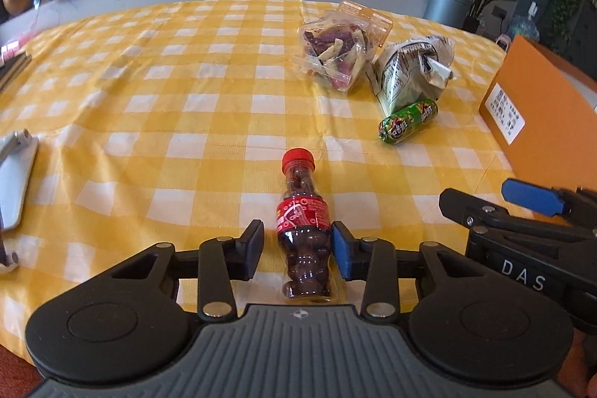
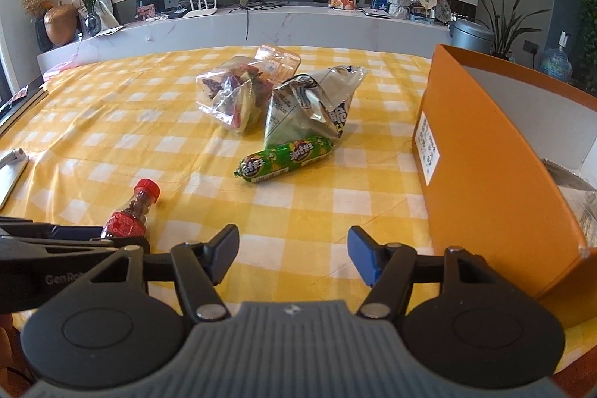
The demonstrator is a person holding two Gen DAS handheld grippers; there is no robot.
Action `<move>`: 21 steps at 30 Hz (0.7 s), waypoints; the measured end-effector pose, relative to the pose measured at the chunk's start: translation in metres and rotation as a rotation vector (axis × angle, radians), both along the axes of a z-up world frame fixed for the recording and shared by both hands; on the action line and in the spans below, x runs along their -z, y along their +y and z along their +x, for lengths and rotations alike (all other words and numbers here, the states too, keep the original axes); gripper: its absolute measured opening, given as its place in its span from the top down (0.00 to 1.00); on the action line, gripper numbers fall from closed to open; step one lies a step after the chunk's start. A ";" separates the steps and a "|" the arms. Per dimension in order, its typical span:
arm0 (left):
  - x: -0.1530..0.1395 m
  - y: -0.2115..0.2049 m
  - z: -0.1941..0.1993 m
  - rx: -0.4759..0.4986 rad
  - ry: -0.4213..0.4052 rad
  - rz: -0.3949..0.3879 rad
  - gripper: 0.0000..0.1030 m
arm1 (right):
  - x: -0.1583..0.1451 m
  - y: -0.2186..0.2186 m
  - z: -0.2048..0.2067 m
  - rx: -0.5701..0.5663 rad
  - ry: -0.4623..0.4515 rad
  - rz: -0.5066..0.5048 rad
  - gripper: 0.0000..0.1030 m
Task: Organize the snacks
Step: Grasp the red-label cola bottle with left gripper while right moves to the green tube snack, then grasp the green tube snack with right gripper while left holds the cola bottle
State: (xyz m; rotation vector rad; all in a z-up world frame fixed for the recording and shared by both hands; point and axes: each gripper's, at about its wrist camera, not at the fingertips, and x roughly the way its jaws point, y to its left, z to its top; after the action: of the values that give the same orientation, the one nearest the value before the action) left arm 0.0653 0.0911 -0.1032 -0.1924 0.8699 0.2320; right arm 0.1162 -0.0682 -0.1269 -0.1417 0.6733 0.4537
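A small cola-shaped bottle (image 1: 303, 230) with a red cap, filled with brown candies, lies on the yellow checked tablecloth (image 1: 168, 92). My left gripper (image 1: 297, 250) is open with its jaws on either side of the bottle, not clamped on it. The bottle also shows in the right wrist view (image 2: 128, 217). My right gripper (image 2: 293, 254) is open and empty above the cloth. A green sausage snack (image 2: 285, 158), a silver-green snack bag (image 2: 309, 105) and a clear bag of vegetable chips (image 2: 238, 96) lie further back. An orange box (image 2: 492, 170) stands at the right.
A white tray-like object (image 1: 15, 181) lies at the table's left edge. Behind the table a white shelf (image 2: 261, 21) holds a router, a snack bag, a teddy bear and plants. The right gripper shows in the left wrist view (image 1: 522, 211).
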 end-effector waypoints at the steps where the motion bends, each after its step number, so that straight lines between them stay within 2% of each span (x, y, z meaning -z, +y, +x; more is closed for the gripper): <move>1: 0.001 -0.002 0.000 0.007 0.001 0.022 0.61 | 0.001 0.001 0.000 -0.004 -0.002 0.002 0.42; 5: 0.001 -0.004 -0.001 0.016 0.000 0.054 0.66 | 0.003 -0.003 -0.001 0.005 -0.010 0.049 0.42; 13: -0.003 0.013 0.003 -0.021 -0.029 -0.016 0.67 | 0.000 -0.002 0.003 -0.003 -0.023 0.041 0.42; 18: -0.009 0.023 0.013 -0.034 -0.056 -0.020 0.67 | -0.001 0.005 0.024 0.025 0.052 0.102 0.42; 21: -0.011 0.028 0.020 -0.043 -0.066 -0.028 0.67 | -0.005 0.014 0.036 0.051 0.050 0.121 0.42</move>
State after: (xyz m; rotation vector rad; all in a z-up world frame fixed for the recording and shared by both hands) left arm 0.0856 0.1186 -0.0925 -0.2439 0.8049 0.2518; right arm 0.1521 -0.0539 -0.1214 0.0007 0.6948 0.4488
